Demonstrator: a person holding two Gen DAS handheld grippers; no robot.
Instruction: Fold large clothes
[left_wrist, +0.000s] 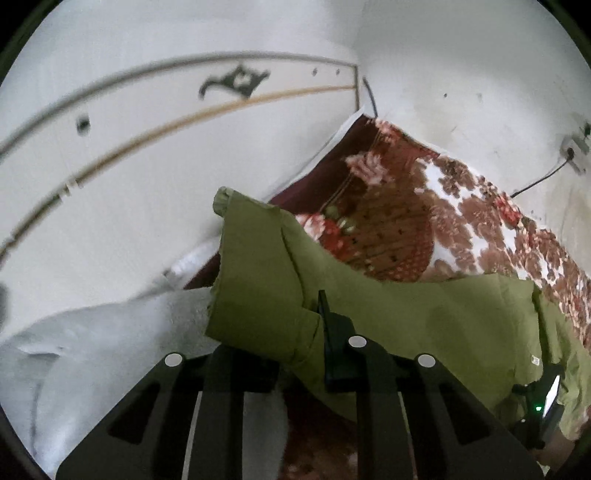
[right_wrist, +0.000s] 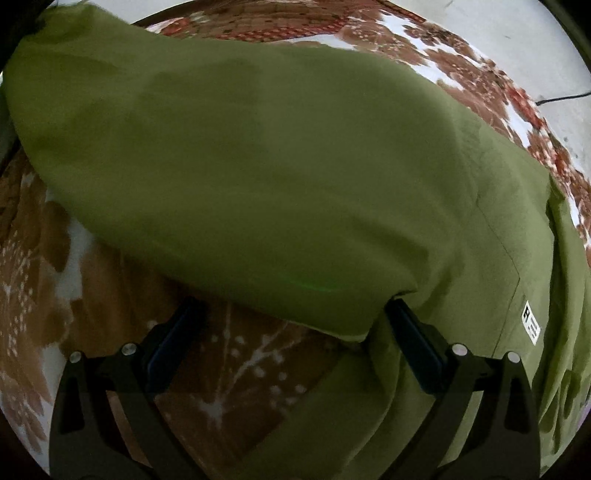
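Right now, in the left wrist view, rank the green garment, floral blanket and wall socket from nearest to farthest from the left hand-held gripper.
1. Green garment, draped at the left hand-held gripper.
2. Floral blanket, beyond it.
3. Wall socket, far right on the wall.

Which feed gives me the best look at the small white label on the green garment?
The right wrist view. The white label sits large on the green garment, near its seam at lower right, with its black marks visible. The left wrist view shows it only as a tiny pale speck near the cloth's right edge, markings unreadable.
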